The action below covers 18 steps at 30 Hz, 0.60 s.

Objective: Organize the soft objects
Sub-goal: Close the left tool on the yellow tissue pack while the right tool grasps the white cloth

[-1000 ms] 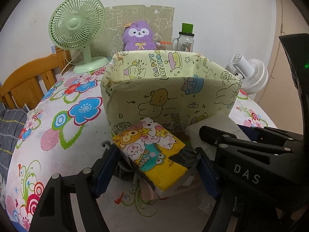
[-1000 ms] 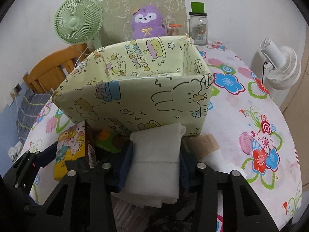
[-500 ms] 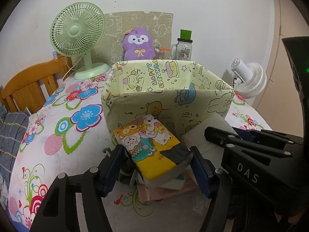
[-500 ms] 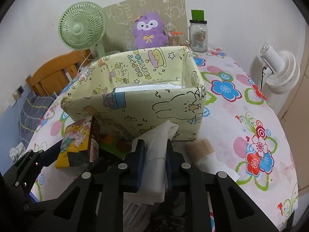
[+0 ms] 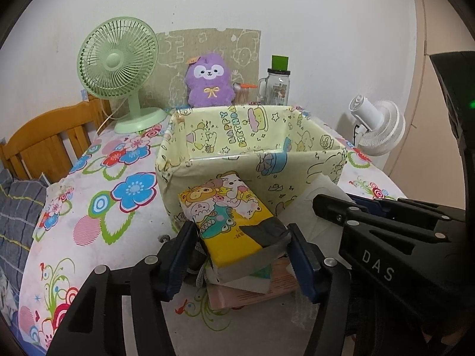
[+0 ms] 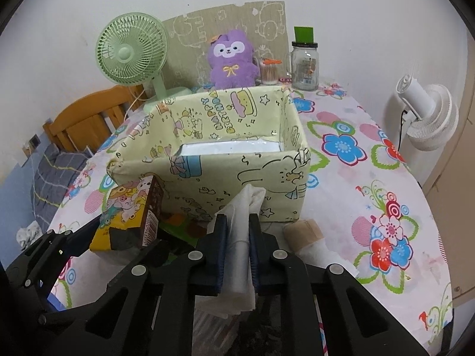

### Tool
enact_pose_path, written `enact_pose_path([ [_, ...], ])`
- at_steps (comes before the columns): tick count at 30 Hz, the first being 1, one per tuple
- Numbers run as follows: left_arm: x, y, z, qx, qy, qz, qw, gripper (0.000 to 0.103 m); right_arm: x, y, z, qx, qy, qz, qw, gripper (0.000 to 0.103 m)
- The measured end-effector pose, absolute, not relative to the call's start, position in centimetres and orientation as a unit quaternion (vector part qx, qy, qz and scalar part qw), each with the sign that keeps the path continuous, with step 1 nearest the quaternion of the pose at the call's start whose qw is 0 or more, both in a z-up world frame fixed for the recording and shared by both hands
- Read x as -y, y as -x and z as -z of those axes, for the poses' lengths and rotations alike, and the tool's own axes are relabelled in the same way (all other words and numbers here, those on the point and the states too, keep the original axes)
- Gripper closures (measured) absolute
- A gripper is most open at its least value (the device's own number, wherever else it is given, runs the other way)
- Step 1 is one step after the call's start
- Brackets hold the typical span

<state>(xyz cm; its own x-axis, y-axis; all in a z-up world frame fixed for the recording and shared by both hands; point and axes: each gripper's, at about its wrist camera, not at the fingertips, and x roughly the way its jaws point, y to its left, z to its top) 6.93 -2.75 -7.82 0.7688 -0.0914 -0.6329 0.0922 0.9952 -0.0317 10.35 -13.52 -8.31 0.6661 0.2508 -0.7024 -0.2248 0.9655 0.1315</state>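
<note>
My left gripper [image 5: 242,234] is shut on a yellow cartoon tissue pack [image 5: 231,219] and holds it lifted in front of the pale yellow "Happy Birthday" fabric box [image 5: 252,160]. The pack also shows in the right wrist view [image 6: 127,216]. My right gripper [image 6: 239,225] is shut on a white soft tissue pack [image 6: 240,234], squeezed narrow between the pads, just before the box's near wall [image 6: 237,178]. A white flat item [image 6: 231,148] lies inside the box. More packs [image 5: 252,287] are stacked under the left gripper.
A green fan [image 5: 118,68], a purple plush [image 5: 209,81], a glass jar [image 5: 276,86] and a cotton-swab tub [image 6: 269,71] stand behind the box. A white fan [image 6: 427,118] is at the right edge. A wooden chair [image 5: 44,142] stands left. A beige roll [image 6: 305,231] lies nearby.
Both grippers have risen with their packs, so the box's inside now shows. The right gripper closed tighter on the white pack, squeezing it narrow.
</note>
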Motion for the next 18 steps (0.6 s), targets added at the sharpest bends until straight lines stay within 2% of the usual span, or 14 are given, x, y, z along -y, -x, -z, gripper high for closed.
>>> enact_pose_path([
  [18,3.7,-5.9,4.3,-0.315,-0.003,0.056,0.947,0.041,14.2,-8.9,4.3,-0.358,-0.013,-0.126,0.925,0.088],
])
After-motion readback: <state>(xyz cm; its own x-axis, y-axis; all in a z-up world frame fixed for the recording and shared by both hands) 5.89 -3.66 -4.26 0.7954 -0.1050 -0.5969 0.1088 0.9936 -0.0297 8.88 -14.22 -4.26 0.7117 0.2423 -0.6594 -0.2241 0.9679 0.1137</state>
